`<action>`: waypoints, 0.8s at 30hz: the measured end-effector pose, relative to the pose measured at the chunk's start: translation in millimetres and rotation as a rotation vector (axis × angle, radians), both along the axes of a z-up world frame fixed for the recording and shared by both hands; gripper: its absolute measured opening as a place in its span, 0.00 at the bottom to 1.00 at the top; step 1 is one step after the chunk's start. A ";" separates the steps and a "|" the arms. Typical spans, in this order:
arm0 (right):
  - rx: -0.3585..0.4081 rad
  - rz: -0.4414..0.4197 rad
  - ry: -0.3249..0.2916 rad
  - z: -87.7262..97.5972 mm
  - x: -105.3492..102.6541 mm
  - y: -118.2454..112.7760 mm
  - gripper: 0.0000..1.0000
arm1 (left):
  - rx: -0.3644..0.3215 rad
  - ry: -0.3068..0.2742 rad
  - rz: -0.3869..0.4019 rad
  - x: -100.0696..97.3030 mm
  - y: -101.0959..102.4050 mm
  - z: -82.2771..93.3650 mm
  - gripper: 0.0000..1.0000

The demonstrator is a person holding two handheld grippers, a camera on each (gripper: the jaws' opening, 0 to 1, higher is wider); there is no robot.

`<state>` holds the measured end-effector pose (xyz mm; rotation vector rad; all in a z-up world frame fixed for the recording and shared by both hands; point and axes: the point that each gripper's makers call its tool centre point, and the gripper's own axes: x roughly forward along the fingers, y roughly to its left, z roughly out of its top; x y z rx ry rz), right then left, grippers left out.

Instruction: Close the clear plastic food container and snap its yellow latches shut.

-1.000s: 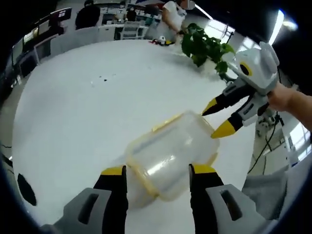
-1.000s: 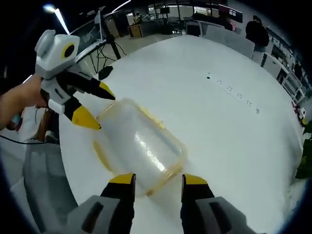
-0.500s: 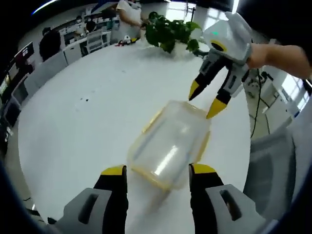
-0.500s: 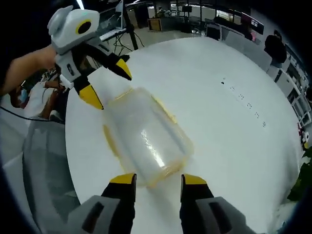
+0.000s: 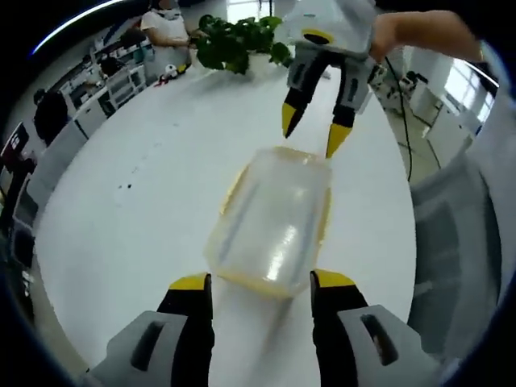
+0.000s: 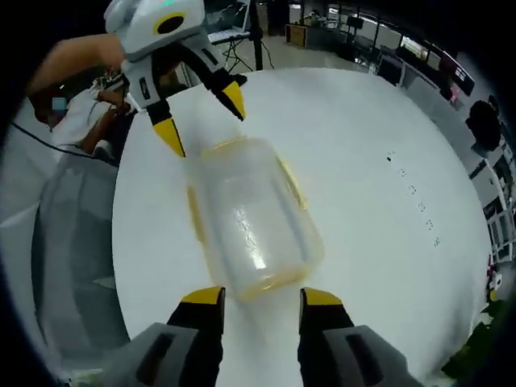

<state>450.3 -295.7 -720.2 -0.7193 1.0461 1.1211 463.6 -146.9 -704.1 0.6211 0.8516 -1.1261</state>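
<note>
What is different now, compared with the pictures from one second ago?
Both grippers swung around the container and now face each other along its length: the right gripper at one short end, the left gripper at the other. Neither took hold. The container stayed on the white table, both jaws open.

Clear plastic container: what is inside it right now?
The clear plastic container on the white table looks empty; glare and cloudy walls hide its far corners.

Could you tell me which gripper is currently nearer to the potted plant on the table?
The right gripper: it hovers at the container's far end, on the side toward the plant. The left gripper is at the opposite end.
</note>
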 end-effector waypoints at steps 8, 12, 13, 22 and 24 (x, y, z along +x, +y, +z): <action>-0.030 0.132 -0.014 1.5 -5.5 1.2 0.32 | 0.043 -0.041 -0.106 -5.2 -1.9 -0.1 0.49; -0.036 0.160 -0.014 2.7 -5.1 0.7 0.33 | 0.078 -0.056 -0.157 -6.0 -1.6 -1.8 0.49; -0.041 0.183 -0.023 3.4 -4.7 0.6 0.33 | 0.083 -0.061 -0.174 -6.4 -2.1 -1.5 0.48; -0.055 0.202 -0.027 3.4 -3.7 -0.1 0.34 | 0.102 -0.093 -0.235 -3.3 -5.1 1.5 0.48; -0.050 0.205 -0.027 4.3 -3.7 1.9 0.34 | 0.097 -0.092 -0.240 -3.5 -7.0 1.8 0.48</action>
